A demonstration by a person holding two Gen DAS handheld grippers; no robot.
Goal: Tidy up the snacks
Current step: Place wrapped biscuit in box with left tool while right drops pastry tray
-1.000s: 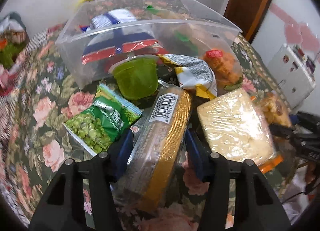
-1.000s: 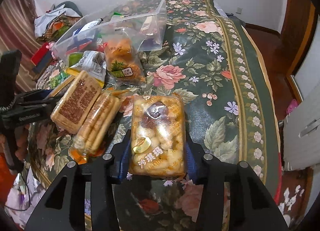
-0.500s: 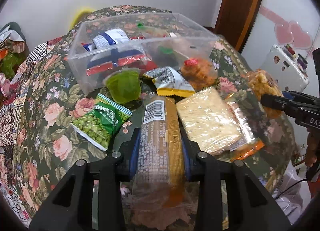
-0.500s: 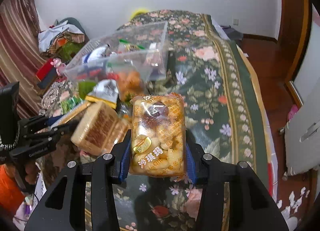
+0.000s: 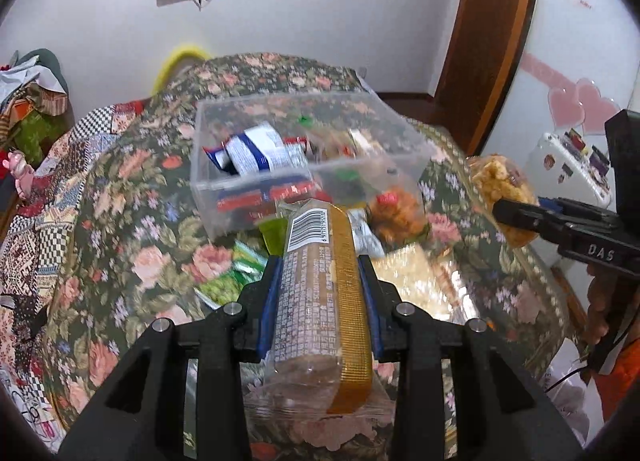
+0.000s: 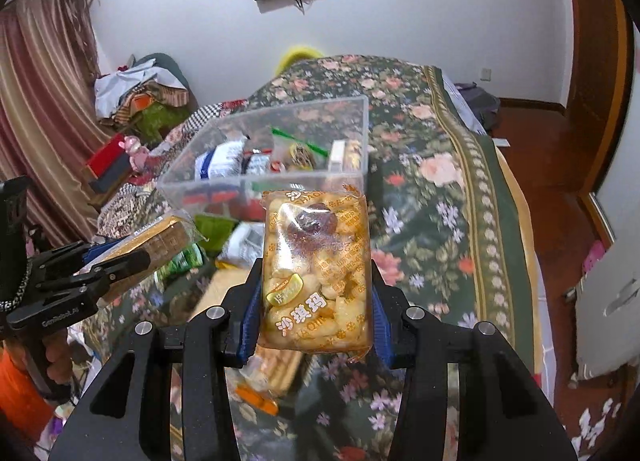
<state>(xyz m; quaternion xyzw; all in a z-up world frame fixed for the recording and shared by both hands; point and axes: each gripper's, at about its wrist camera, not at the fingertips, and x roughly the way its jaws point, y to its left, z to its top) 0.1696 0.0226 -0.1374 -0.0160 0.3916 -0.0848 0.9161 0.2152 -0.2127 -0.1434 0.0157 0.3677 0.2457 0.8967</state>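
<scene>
My left gripper [image 5: 320, 281] is shut on a long gold and brown cracker pack [image 5: 320, 301] and holds it in the air above the table. My right gripper [image 6: 314, 285] is shut on a clear bag of yellow puffed snack [image 6: 316, 273], also lifted. A clear plastic bin [image 5: 304, 157] with several snack packets stands ahead of both; it also shows in the right wrist view [image 6: 280, 157]. The right gripper with its bag shows at the right of the left wrist view [image 5: 520, 213]. The left gripper shows at the left of the right wrist view [image 6: 100, 265].
Loose snacks lie in front of the bin on the floral tablecloth [image 5: 132, 221]: a green pea bag [image 5: 228, 281], a green cup [image 5: 274, 237], an orange snack bag [image 5: 396, 213], a pale cracker pack [image 5: 412, 273]. The table's right edge [image 6: 516, 261] drops to a wooden floor.
Both grippers have risen with their packs, from table level to well above the pile. The left closed on the cracker pack. The bin now sits lower and farther in both views.
</scene>
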